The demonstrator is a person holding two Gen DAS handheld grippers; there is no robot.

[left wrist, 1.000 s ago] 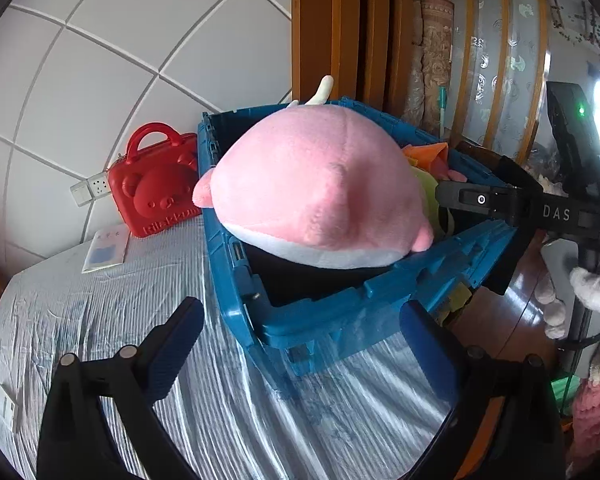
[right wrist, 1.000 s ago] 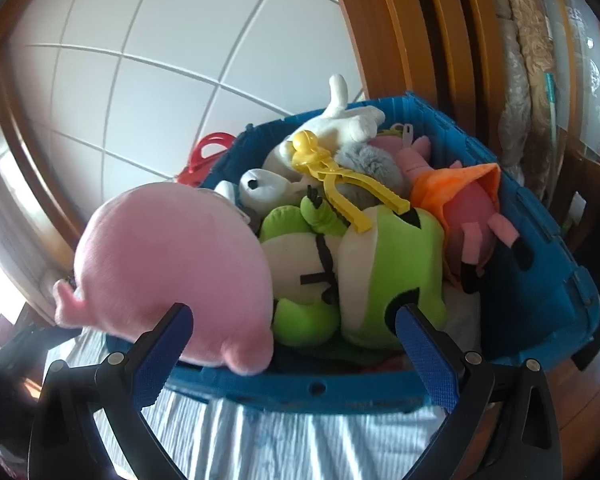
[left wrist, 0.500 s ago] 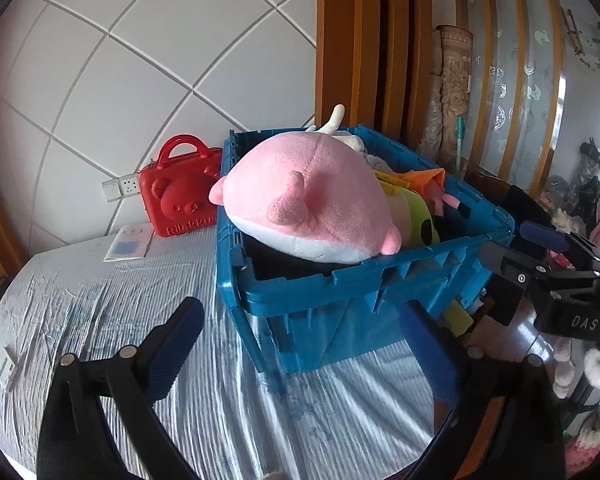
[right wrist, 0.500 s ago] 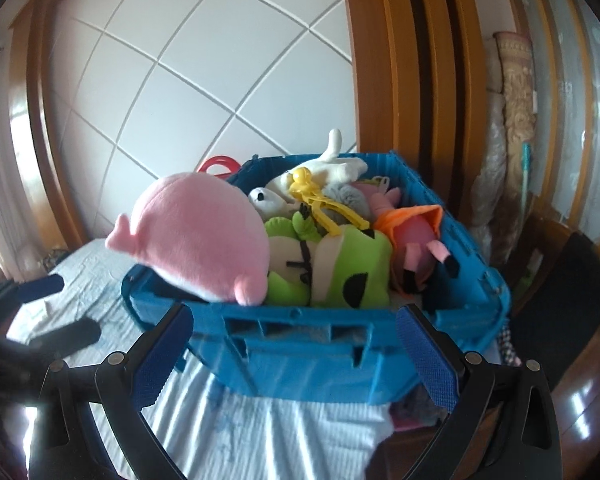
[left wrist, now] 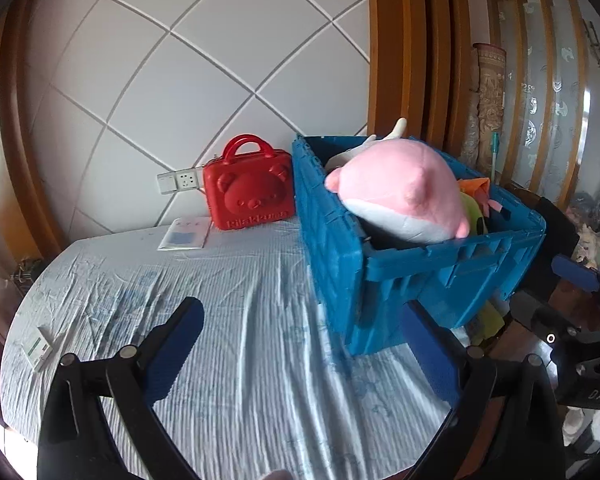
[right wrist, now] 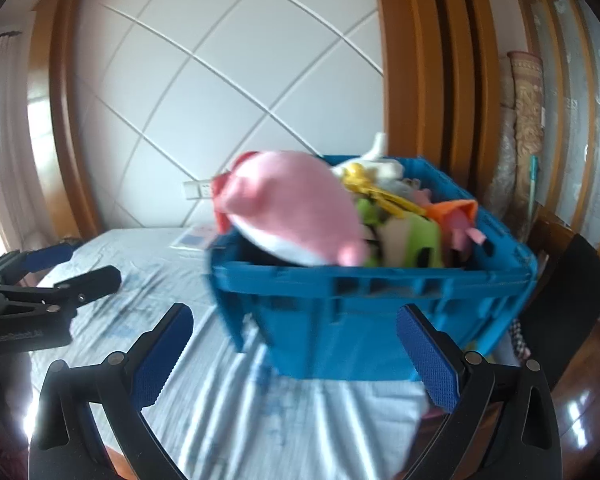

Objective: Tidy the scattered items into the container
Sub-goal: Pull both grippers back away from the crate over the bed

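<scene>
Your left gripper (left wrist: 300, 344) hangs over the striped sheet (left wrist: 220, 320) in front of the blue crate (left wrist: 440, 264), its fingers spread wide with nothing between the pads; your right gripper (right wrist: 292, 352) is posed likewise, fingers wide apart and empty, facing the crate's near wall. Both tools sit clear of the crate, which suggests they have no grasp in hand here. The crate stands at the sheet's far right edge, filled above its rim. The pink plush whale (left wrist: 404, 196) lies on top at the crate's near-left corner, overhanging the rim because the toys beneath leave it no room to sink. Behind it in the crate sit a green plush (right wrist: 412, 240), a yellow plastic clamp toy (right wrist: 376, 192), an orange-and-pink plush (right wrist: 456, 216) and a white plush (right wrist: 376, 160). Left of the crate, against the wall, stands a red bear case (left wrist: 248, 188), with a leaflet (left wrist: 184, 234) just beside it. A small card (left wrist: 40, 346) lies well apart from the crate at the sheet's left edge. No loose toy shows on the sheet, so the tidying appears essentially done, though the whale looks likely to roll off if the crate is nudged
</scene>
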